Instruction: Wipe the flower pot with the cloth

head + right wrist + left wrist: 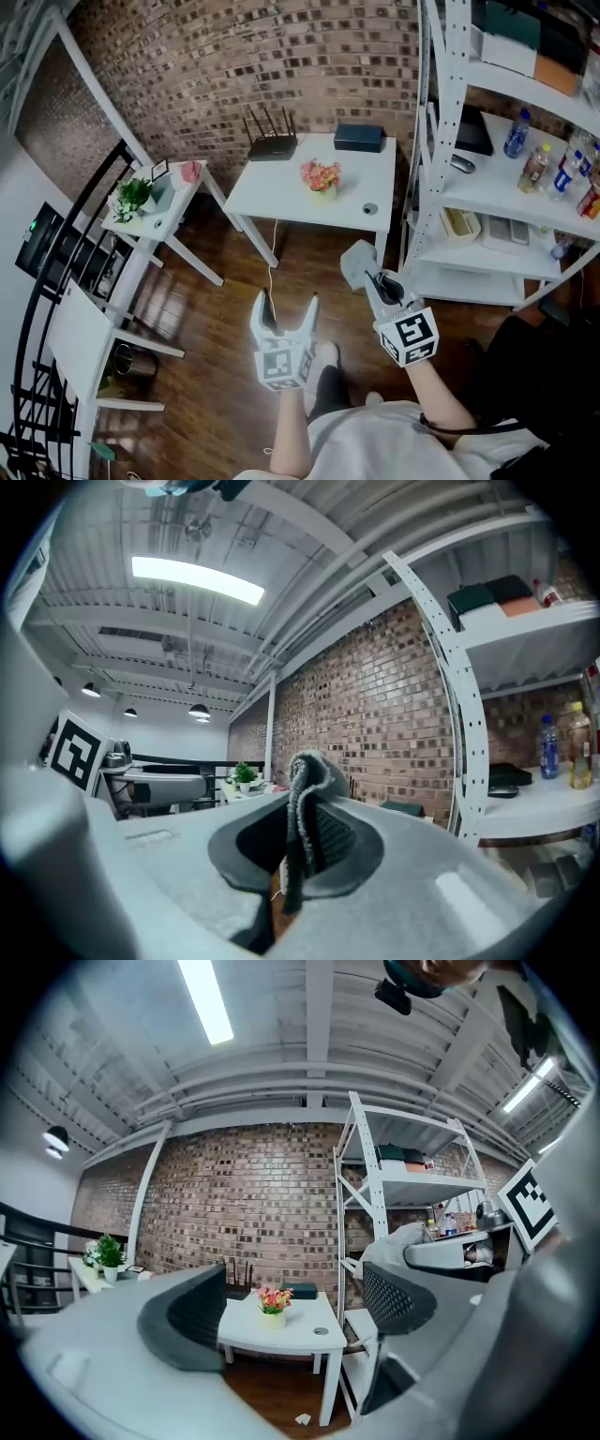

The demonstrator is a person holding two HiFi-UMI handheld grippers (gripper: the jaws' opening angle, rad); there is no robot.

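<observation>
A small pale flower pot (pixel 322 181) with pink and orange flowers stands on the white table (pixel 281 199) ahead, far from both grippers. The left gripper view shows the same flower pot (pixel 272 1303) between its jaws in the distance. My left gripper (pixel 286 314) is held over the wooden floor, open, with nothing between its jaws. My right gripper (pixel 373 279) is beside it, shut on a grey cloth (pixel 353 259). In the right gripper view the cloth (pixel 306 794) is pinched upright between the pads and bunches over the tip.
On the table are a black router (pixel 272 139), a dark box (pixel 359 137) and a small round object (pixel 370 209). A white shelf rack (pixel 441 141) with bottles stands at the right. A side table with a green plant (pixel 133 195) and a black railing are at the left.
</observation>
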